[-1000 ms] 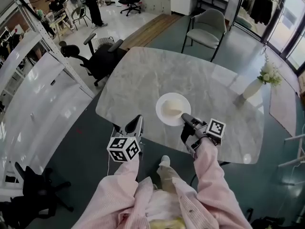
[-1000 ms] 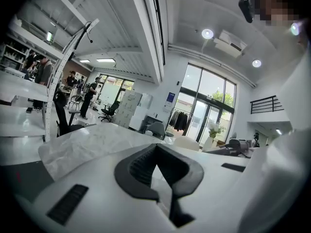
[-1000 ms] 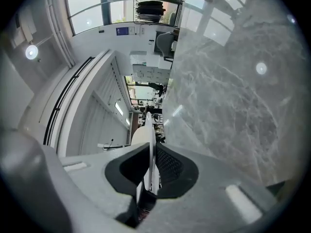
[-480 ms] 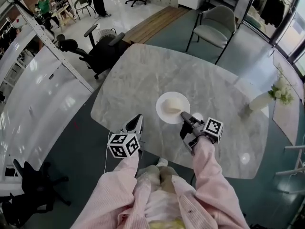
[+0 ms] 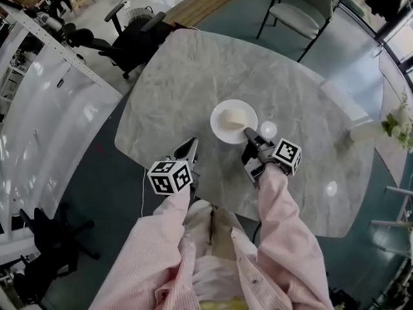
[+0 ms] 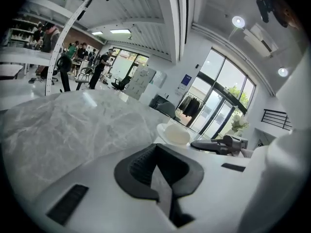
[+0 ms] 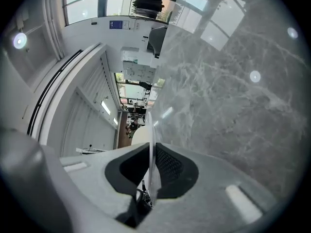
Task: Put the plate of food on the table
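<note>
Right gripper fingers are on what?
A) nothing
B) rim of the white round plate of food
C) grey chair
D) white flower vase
B: the right gripper view shows the thin rim of the white round plate pinched between the fingers of the right gripper.

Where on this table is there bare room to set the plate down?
Bare marble lies beyond the plate, toward the grey chair, and leftward to the table edge. Crowded only by the vase at the right edge.
</note>
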`<action>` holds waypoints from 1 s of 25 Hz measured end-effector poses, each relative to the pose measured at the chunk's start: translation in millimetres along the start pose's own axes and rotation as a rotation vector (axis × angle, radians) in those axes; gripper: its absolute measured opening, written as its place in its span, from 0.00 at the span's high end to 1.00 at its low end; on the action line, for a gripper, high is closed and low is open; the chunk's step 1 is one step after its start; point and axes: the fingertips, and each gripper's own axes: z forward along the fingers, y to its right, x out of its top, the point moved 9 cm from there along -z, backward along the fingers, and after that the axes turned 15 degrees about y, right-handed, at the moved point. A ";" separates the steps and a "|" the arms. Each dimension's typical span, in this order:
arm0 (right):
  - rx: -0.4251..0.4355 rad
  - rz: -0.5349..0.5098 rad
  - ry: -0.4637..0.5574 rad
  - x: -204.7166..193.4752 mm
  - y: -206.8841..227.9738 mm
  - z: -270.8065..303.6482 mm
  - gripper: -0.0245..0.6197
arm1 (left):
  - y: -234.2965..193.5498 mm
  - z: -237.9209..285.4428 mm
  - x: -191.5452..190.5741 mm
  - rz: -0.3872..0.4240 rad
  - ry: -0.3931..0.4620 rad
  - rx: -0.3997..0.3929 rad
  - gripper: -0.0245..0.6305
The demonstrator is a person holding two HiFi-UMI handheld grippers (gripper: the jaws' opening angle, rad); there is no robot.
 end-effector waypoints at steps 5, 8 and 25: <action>-0.067 0.004 0.008 -3.8 12.5 10.6 0.93 | -7.0 13.7 -14.3 -0.028 -0.045 -0.003 0.97; -0.103 -0.021 0.005 -4.2 17.5 16.9 0.93 | -9.5 20.9 -19.7 -0.040 -0.060 -0.006 0.97; -0.236 -0.203 -0.031 -2.8 17.4 20.5 0.93 | -1.5 28.9 -28.5 -0.057 -0.090 -0.008 0.97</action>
